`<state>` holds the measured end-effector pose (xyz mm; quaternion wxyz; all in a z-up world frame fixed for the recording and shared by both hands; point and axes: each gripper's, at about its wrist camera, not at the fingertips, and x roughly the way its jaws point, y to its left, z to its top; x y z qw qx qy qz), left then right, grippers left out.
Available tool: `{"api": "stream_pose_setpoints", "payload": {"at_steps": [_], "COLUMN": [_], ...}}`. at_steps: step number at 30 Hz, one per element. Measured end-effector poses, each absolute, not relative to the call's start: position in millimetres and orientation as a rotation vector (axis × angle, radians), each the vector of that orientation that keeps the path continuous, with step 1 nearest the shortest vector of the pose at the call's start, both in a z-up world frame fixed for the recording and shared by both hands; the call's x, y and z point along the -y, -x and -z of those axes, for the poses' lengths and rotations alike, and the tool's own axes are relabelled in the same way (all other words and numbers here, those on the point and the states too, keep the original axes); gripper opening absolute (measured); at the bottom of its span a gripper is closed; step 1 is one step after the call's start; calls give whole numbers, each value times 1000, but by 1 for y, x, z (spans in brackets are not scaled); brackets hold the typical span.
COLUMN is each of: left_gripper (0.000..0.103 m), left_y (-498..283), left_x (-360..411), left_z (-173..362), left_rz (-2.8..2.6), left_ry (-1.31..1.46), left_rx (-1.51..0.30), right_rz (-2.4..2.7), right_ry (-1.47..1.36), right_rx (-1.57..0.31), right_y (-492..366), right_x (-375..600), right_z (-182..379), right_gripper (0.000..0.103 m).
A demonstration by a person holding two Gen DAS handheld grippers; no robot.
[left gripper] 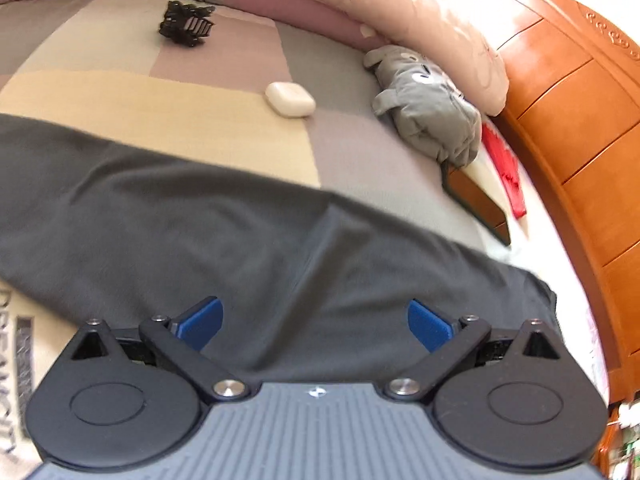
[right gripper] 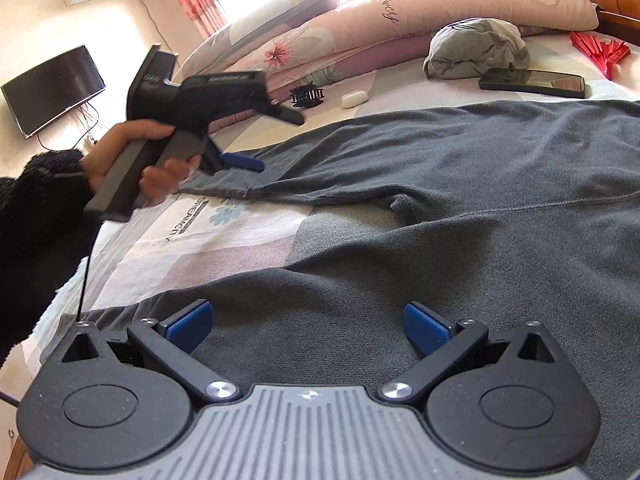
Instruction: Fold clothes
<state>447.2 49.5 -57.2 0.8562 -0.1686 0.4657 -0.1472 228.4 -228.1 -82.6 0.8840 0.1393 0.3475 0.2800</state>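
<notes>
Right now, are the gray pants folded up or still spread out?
Spread out. The pants lie flat across the bed, both legs apart, no fold. Both grippers, left and right, are open above them.

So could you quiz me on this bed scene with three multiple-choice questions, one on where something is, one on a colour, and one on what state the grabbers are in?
1. Where does the phone lie?
A. On the bed beside the bundled grey cloth
B. On the floor
C. On top of the dark grey trousers

2. What colour are the gripper pads?
A. Red
B. Blue
C. White

3. How do the left gripper and right gripper stand?
A. Both open
B. Both shut on cloth
C. One open, one shut

Answers:
1 A, it rests on the sheet just past the trousers, next to the bundle.
2 B, all visible pads are blue.
3 A, both wrist views show wide gaps holding nothing.
</notes>
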Motion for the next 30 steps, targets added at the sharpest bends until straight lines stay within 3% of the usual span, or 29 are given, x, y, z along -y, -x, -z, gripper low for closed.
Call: {"api": "stream_pose_setpoints", "payload": {"at_steps": [7,13,30], "left_gripper": [98,98,99], "left_y": [-485,-486,-334], "left_x": [-58,-70,-3], "left_z": [77,62,25], "left_rz": [203,149,602], "left_ry": [341,345,278], "left_rx": [-982,-971,-1105], "right_rz": [-590,-591,-492], "right_ry": [-281,-288,-220], "right_rx": [-725,-728,-771], "right_y": [-229,-230,-186], "right_x": [228,229,238], "right_z": [82,82,54], "right_gripper": [103,103,103]}}
